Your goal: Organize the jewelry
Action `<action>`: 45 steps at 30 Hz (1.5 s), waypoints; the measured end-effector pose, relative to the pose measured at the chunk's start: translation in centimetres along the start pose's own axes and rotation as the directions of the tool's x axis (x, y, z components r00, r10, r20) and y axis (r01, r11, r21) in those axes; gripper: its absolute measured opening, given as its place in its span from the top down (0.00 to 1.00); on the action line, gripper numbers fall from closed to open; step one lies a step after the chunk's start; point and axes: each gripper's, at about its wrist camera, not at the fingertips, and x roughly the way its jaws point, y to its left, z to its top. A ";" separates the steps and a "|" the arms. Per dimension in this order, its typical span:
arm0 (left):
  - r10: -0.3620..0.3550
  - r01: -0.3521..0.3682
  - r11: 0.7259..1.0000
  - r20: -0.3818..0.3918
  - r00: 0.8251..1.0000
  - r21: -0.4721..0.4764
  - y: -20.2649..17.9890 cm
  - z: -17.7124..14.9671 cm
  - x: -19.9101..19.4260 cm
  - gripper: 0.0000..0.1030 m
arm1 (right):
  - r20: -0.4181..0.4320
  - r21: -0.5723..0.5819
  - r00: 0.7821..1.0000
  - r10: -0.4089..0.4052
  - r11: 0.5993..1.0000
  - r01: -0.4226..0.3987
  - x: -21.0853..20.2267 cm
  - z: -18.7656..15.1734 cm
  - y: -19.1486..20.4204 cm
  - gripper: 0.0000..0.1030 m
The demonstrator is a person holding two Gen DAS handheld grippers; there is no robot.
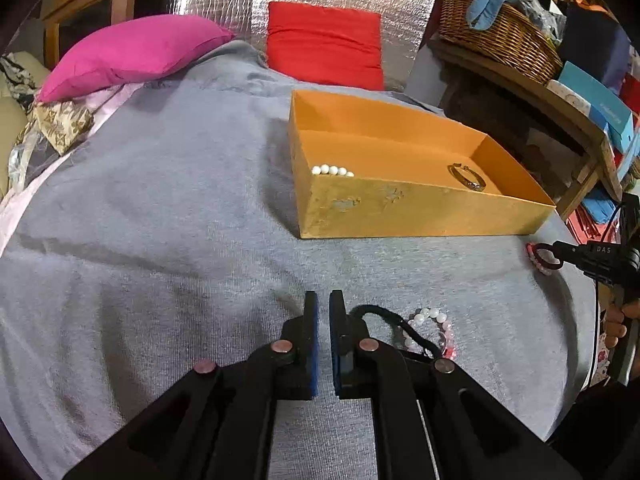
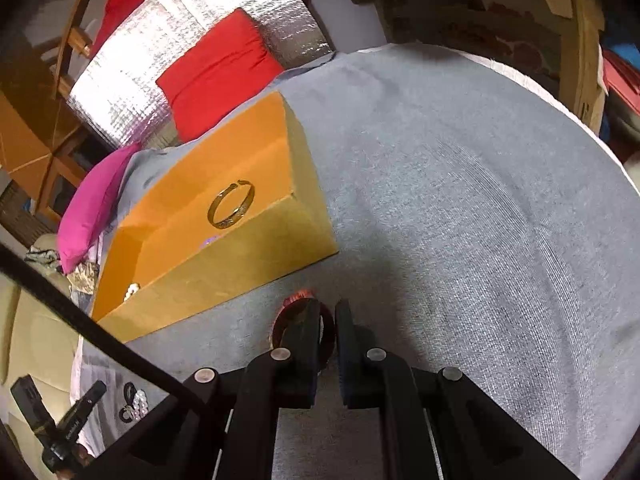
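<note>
Both the left gripper point(image 1: 324, 304) and right gripper point(image 2: 328, 314) are clenched on nothing, bead bracelet point(image 1: 432, 332) and red bangle point(image 2: 304, 320) loose on the grey cloth point(image 1: 160, 220) outside the orange box point(image 1: 420, 210); closed fingers risk nudging either piece away or snagging cloth.

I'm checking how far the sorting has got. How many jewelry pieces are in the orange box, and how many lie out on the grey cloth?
In the orange box: 2, the white bead strand and the gold bangle
On the grey cloth: 3, the black cord, the pink-and-white bead bracelet and the red bangle
Total: 5
</note>
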 end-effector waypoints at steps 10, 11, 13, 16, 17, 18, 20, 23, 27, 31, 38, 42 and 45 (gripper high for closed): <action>0.009 -0.004 0.999 -0.080 0.997 0.053 -2.2 -0.3 2.7 0.86 | 0.013 -0.090 0.989 0.147 0.985 -0.145 -1.4 -1.1 3.4 0.92; 0.011 -0.007 0.999 -0.085 0.996 0.052 -2.2 -0.4 2.9 0.86 | 0.012 -0.099 0.987 0.161 0.982 -0.159 -1.5 -1.3 3.8 0.92; 0.017 -0.012 0.999 -0.098 0.995 0.051 -2.4 -0.4 3.4 0.87 | 0.009 -0.118 0.981 0.193 0.975 -0.190 -1.7 -1.8 4.7 0.92; 0.038 -0.030 0.995 -0.090 0.995 0.091 -3.0 -0.5 3.5 0.94 | -0.019 -0.139 0.975 0.221 0.965 -0.221 -1.4 -2.5 5.3 0.92; 0.044 -0.035 0.994 -0.083 0.996 0.099 -3.2 -0.4 3.4 0.94 | -0.035 -0.134 0.973 0.228 0.964 -0.230 -1.1 -2.7 5.4 0.92; 0.044 -0.036 0.994 -0.080 0.996 0.099 -3.2 -0.4 3.4 0.95 | -0.051 -0.129 0.971 0.232 0.963 -0.237 -0.7 -3.0 5.5 0.92; 0.051 -0.045 0.995 -0.071 0.996 0.092 -2.9 -0.3 3.1 0.95 | -0.099 -0.127 0.968 0.231 0.962 -0.242 0.2 -3.6 5.7 0.92; 0.067 -0.064 0.996 -0.049 0.997 0.060 -1.9 0.1 2.6 0.95 | -0.147 -0.160 0.968 0.204 0.961 -0.227 1.4 -4.6 6.4 0.92; 0.066 -0.066 0.998 -0.015 0.998 0.018 -0.5 0.4 1.5 0.95 | -0.190 -0.189 0.967 0.168 0.961 -0.204 2.5 -5.5 7.0 0.92; 0.067 -0.067 0.998 -0.005 0.998 0.002 0.3 0.3 0.9 0.95 | -0.207 -0.199 0.967 0.150 0.961 -0.192 3.0 -5.8 7.1 0.91; 0.049 -0.049 0.999 0.002 0.999 0.016 0.0 0.3 0.7 0.95 | -0.217 -0.242 0.967 0.136 0.952 -0.189 3.3 -6.1 8.1 0.80; 0.049 -0.049 0.999 0.007 0.999 0.009 0.0 0.4 0.7 0.95 | -0.179 -0.346 0.980 0.087 0.927 -0.145 3.0 -6.6 9.2 0.84; 0.046 -0.046 0.999 0.020 0.999 0.002 0.1 0.5 0.5 0.96 | -0.120 -0.429 0.992 0.033 0.899 -0.082 2.5 -7.1 10.2 0.93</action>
